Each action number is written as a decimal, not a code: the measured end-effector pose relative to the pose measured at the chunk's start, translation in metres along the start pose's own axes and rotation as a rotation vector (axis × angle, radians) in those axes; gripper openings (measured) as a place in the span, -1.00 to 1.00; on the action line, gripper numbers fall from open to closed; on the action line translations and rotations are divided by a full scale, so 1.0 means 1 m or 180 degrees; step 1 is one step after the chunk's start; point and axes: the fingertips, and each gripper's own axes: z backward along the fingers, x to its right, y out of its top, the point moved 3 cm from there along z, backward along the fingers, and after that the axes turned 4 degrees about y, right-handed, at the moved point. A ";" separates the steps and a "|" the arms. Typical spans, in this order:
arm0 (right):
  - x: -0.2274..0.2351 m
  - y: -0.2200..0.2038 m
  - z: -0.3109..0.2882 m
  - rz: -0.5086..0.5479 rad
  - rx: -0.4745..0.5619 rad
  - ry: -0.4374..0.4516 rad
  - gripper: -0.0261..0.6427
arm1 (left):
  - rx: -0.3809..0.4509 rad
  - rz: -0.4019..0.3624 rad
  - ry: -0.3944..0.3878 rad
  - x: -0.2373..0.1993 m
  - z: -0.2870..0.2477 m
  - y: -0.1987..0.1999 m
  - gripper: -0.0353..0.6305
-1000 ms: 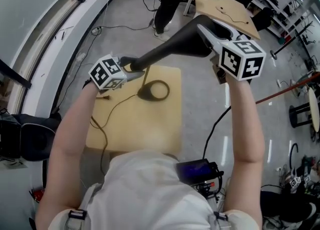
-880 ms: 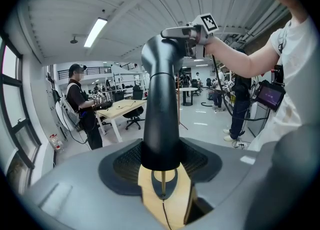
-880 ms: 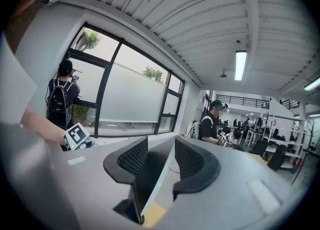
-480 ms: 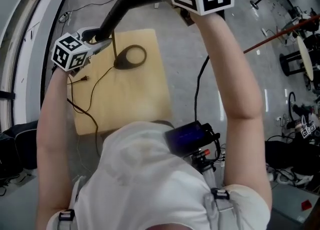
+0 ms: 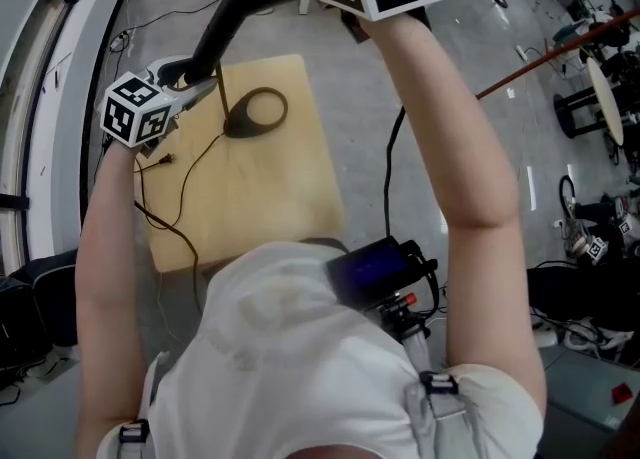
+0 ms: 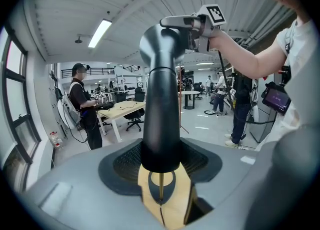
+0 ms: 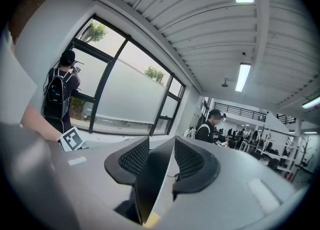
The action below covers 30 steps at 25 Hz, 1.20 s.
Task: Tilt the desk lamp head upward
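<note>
Head view: desk lamp stands by the far edge of the table (image 5: 270,207). Its ring base (image 5: 255,110) is flat on the wood and a cable (image 5: 195,162) trails from it toward the left edge. The lamp head (image 5: 225,22) is a long black tapered body that rises from its narrow end above the base and runs out past the top of the frame.

Left gripper (image 5: 190,82): jaws set wide, pinching the narrow lower end of the head just above the thin stem (image 6: 161,189). Judged a steadying hold.

Right gripper (image 6: 172,22): clamped on the wide upper end. Its own view shows the thin dark edge of the head squeezed between both pads.

Progress (judgement): in the left gripper view the head stands close to upright, so the upward tilt looks largely done. Left to do: let go with both grippers and see whether the joint holds the angle.

Containers: none shows in any view
</note>
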 end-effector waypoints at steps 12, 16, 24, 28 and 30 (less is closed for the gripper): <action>0.019 -0.013 -0.004 0.0178 -0.0050 -0.0129 -0.29 | 0.0372 0.0157 0.0172 -0.007 -0.016 0.008 -0.19; 0.019 -0.015 0.001 0.0171 -0.0043 -0.0242 -0.28 | 0.0359 0.0181 0.0251 -0.008 -0.014 0.009 -0.18; 0.025 -0.017 0.030 0.0141 0.0167 -0.0537 -0.31 | 0.0602 0.0511 0.0367 -0.016 0.012 0.007 -0.25; 0.015 -0.013 0.046 0.0079 0.0420 -0.0510 -0.39 | 0.0776 0.0623 0.0459 -0.016 0.034 0.007 -0.34; 0.012 -0.017 0.057 -0.0015 0.0510 -0.0504 -0.45 | 0.0871 0.0688 0.0535 -0.013 0.047 0.007 -0.42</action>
